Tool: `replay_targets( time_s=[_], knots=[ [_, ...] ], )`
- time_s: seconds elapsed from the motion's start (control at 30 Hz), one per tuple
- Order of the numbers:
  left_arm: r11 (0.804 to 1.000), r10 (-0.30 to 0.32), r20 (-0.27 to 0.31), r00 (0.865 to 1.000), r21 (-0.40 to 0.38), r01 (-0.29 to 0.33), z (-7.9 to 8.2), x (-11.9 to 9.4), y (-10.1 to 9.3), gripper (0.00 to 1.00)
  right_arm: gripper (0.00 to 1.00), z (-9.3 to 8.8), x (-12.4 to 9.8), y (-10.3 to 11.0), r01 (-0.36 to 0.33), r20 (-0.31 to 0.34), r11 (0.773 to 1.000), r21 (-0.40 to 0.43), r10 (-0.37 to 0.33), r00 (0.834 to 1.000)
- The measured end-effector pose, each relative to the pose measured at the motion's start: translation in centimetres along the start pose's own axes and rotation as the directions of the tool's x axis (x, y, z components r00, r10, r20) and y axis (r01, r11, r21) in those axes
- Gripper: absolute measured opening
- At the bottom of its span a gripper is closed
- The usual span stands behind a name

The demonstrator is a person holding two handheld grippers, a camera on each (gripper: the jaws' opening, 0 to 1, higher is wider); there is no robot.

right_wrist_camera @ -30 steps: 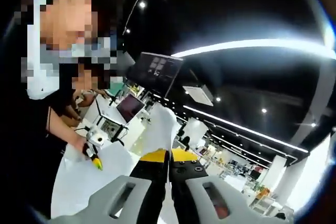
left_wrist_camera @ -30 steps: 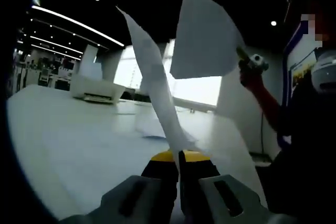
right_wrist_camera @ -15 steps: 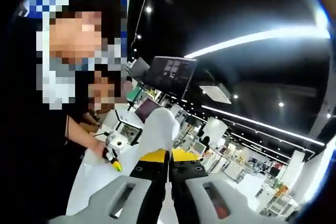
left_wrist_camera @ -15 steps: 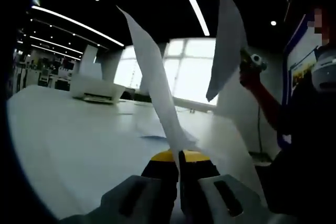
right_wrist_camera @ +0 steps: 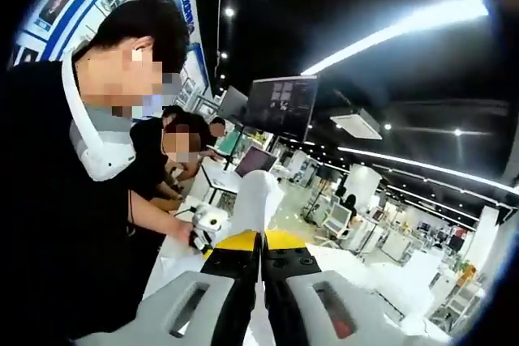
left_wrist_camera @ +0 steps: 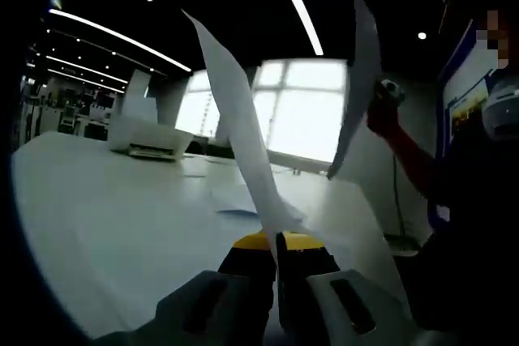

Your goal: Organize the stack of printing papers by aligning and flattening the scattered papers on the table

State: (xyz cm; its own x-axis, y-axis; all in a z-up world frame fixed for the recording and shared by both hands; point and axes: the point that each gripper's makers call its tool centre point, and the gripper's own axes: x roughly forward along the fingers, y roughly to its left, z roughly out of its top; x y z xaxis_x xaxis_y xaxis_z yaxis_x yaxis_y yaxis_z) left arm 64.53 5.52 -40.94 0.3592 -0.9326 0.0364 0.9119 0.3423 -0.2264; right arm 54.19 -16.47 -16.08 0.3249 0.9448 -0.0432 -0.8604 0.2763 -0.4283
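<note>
Sheets [left_wrist_camera: 243, 131] (2, white, curling) pinched upright by grippers [left_wrist_camera: 276, 241]

Thin matt paper [left_wrist_camera: 243, 143], glossy table [left_wrist_camera: 122, 216]

Open-plan lab or office: rows of workstation monitors [right_wrist_camera: 280, 105], strip ceiling lights [left_wrist_camera: 113, 36], white table [left_wrist_camera: 105, 216].

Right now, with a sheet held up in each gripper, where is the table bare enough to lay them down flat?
The widest bare patch of the table lies left of the left gripper, between it and the printer. Loose papers crowd the middle just beyond the jaws, so that area is less suitable.
</note>
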Motion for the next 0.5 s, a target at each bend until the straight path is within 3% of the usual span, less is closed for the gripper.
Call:
replay_targets(
  time_s=[0.3,0.5],
  knots=[
    [1.000,-0.001,0.001,1.000,0.002,0.001,0.0,0.0,-0.1,0.06,0.00,-1.0,-0.1,1.2,-0.135,-0.072,0.990,0.029,0.136,0.988],
    [1.000,-0.003,0.000,1.000,0.001,0.003,0.0,-0.1,0.2,0.06,0.00,-0.7,-0.8,2.6,-0.258,-0.057,0.963,0.075,0.263,0.963]
  ],
)
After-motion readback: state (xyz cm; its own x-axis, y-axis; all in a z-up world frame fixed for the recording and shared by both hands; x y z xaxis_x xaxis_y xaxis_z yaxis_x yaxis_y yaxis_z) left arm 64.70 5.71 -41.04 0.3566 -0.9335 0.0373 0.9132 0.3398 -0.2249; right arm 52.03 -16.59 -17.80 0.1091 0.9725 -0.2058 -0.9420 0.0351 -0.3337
